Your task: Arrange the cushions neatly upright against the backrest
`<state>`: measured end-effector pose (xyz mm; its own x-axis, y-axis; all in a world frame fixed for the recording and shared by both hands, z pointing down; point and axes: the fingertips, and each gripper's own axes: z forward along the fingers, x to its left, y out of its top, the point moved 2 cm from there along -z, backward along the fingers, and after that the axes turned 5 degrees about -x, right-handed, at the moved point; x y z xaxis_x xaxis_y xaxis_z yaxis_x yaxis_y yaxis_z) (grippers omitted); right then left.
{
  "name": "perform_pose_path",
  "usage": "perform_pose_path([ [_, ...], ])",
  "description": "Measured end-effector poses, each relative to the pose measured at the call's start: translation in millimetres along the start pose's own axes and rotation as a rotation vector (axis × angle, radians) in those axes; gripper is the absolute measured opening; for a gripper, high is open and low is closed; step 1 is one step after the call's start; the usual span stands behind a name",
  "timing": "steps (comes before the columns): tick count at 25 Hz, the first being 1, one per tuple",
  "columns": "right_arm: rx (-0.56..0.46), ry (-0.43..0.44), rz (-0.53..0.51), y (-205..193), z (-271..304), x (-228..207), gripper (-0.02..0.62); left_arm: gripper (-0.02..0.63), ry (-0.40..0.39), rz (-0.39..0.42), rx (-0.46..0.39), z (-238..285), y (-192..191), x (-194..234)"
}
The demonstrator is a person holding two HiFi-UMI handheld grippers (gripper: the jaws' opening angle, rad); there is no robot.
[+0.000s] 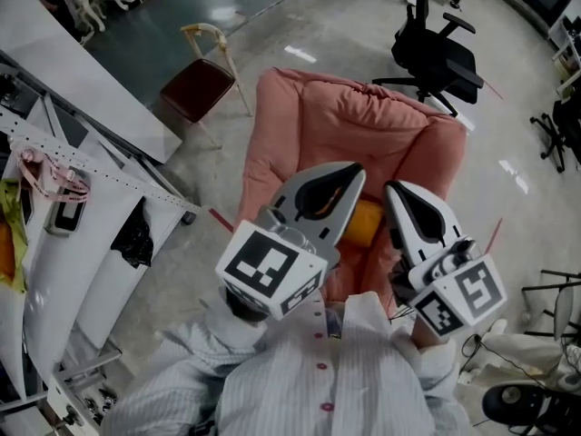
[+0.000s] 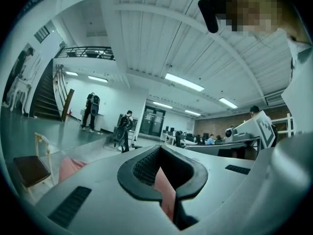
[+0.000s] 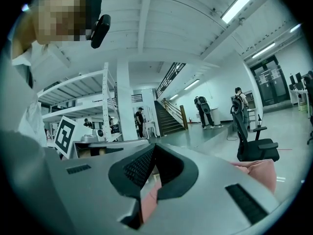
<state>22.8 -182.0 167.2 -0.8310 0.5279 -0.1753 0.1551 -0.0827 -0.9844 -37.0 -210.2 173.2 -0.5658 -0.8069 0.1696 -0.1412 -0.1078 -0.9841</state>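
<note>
- Left gripper (image 1: 354, 178): jaws closed pad to pad and holding nothing. Its own view shows only a sliver of pink upholstery through the slot behind the tips. It is held level over the seat.
- Right gripper (image 1: 396, 193): jaws likewise closed and empty, just beside the left gripper at its 3 o'clock, with the same pink showing through the slot.
- Marker cubes: one (image 1: 270, 271) at the rear of the left gripper, one (image 1: 463, 298) at the rear of the right, both at 6 o'clock of the tips.
- Orange cushion (image 1: 365, 222): on the seat, seen in the gap between the two grippers and largely hidden by them. Whether it lies flat or stands cannot be told.
- Pink armchair (image 1: 363, 116): holds the cushion, with the padded backrest at 12 o'clock of it.
- Striped shirt (image 1: 318, 380): the person's, at 6 o'clock.
- Wooden chair (image 1: 195, 84): dark red seat, on the floor at 10 o'clock of the armchair.
- Black office chair (image 1: 436, 53): at 1 o'clock, well apart.
- White shelving (image 1: 100, 216): at 9 o'clock, bearing small items.
</note>
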Motion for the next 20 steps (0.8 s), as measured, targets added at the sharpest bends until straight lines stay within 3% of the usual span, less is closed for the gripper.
perform_pose_path([
  [7, 0.003, 0.010, -0.004, 1.0, 3.8, -1.9, 0.014, 0.011, 0.000, 0.021, -0.062, 0.7, 12.4, 4.1],
  [14, 0.006, 0.005, 0.008, 2.4, -2.4, -3.8, 0.014, 0.011, -0.092, 0.065, 0.071, 3.9, -11.1, -3.8],
  [20, -0.011, -0.024, -0.009, 8.1, -6.4, -7.2, 0.014, 0.011, -0.131, 0.116, 0.108, 8.2, -15.9, 1.9],
])
